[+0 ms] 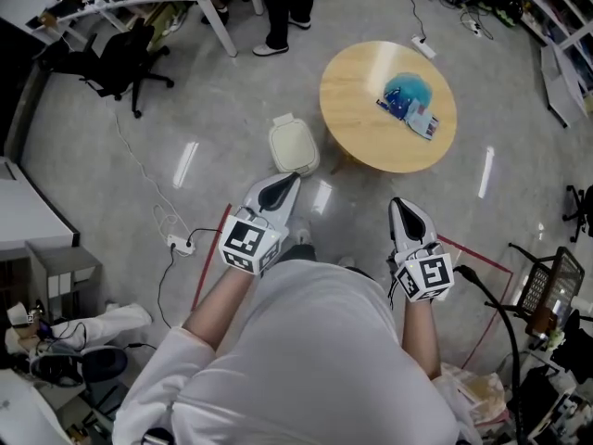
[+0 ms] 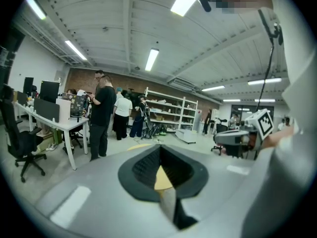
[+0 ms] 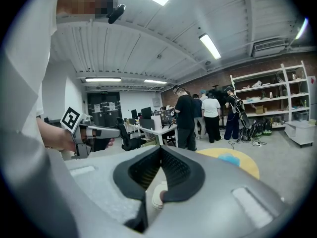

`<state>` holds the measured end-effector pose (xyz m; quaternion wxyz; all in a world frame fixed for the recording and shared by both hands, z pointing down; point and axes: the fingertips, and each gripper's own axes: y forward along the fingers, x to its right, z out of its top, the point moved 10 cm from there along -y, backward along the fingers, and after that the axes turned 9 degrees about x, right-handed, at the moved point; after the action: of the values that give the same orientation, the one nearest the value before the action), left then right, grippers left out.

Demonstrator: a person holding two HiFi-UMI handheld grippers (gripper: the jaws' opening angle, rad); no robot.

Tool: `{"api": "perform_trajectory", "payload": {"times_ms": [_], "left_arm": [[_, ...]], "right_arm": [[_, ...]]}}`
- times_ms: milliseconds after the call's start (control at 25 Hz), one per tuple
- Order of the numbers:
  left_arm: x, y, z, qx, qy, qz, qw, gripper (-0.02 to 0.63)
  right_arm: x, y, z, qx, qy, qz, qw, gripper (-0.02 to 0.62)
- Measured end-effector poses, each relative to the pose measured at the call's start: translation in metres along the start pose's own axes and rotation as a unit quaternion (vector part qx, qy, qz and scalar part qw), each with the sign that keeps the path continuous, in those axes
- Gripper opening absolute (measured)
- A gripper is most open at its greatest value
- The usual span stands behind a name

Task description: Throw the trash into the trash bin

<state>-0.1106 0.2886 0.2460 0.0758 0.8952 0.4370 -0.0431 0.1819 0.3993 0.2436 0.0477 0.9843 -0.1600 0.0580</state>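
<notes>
On the round wooden table (image 1: 371, 133) lies the trash: a crumpled blue piece (image 1: 408, 91) beside a flat printed packet (image 1: 422, 121). The white lidded trash bin (image 1: 294, 145) stands on the floor at the table's left edge. My left gripper (image 1: 279, 191) hovers just short of the bin with its jaws together and nothing in them. To the right, my right gripper (image 1: 409, 216) is also shut and empty, still short of the table. In the right gripper view the table (image 3: 247, 166) and the blue trash (image 3: 229, 157) lie ahead, past the closed jaws (image 3: 159, 149).
A black office chair (image 1: 125, 56) and a white desk (image 1: 139, 3) stand at the far left, with people's legs (image 1: 283, 12) behind the table. A power strip with cable (image 1: 178, 243) lies on the floor to my left. Red tape (image 1: 482, 258) and clutter (image 1: 547, 295) are at my right.
</notes>
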Motion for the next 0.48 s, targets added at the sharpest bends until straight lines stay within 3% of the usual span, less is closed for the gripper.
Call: {"api": "perform_trajectory", "payload": {"times_ms": [480], "left_arm": [[-0.068, -0.002, 0.002, -0.012, -0.001, -0.02, 0.9997, 0.003]], "right_arm": [[-0.032, 0.058, 0.002, -0.004, -0.006, -0.014, 1.0, 0.002]]}}
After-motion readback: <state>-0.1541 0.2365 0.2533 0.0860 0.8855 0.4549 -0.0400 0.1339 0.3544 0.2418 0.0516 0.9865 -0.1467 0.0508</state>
